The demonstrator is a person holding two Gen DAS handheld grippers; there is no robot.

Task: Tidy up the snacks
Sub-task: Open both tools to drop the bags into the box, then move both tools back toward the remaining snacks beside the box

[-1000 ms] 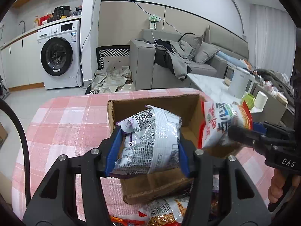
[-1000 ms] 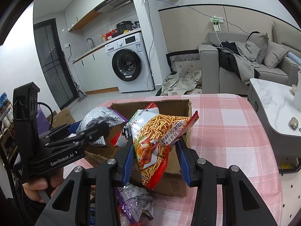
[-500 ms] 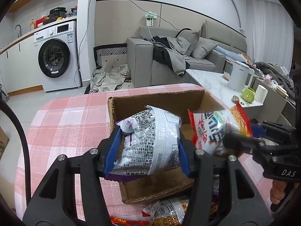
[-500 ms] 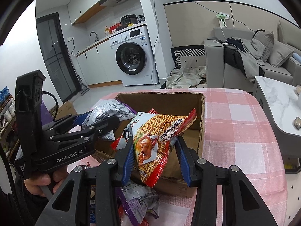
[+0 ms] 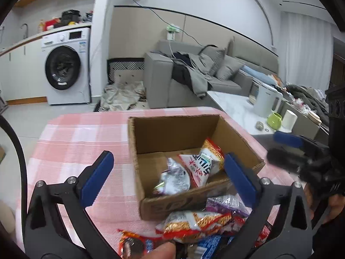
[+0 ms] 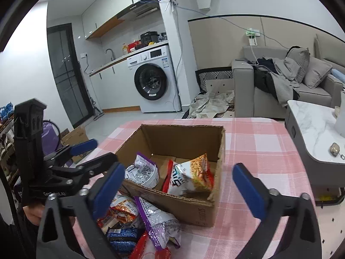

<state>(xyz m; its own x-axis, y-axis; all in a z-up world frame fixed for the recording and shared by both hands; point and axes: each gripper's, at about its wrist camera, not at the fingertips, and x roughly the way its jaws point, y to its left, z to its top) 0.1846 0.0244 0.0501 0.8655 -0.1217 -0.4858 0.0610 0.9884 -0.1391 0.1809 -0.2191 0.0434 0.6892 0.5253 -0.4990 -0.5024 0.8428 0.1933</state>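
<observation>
- Fingers (image 5: 98,173) on my left gripper (image 5: 170,172) and right gripper (image 6: 180,185) have just sprung wide, empty.
- Silver packet (image 5: 172,178) and red packet (image 6: 189,178) lie in the cardboard box (image 6: 194,207), beyond them.

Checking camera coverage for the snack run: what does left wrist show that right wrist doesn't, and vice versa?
Left wrist only: a white kettle, a green cup and a white cup on the side table, and the right gripper side-on.

Right wrist only: the dark glass door, a small carton on the floor, and the left gripper side-on.

Both: the cardboard box on the pink checked cloth, holding a silver packet and a red-and-white packet; loose packets in front; the washing machine; the sofa. Both grippers have just opened, empty.
</observation>
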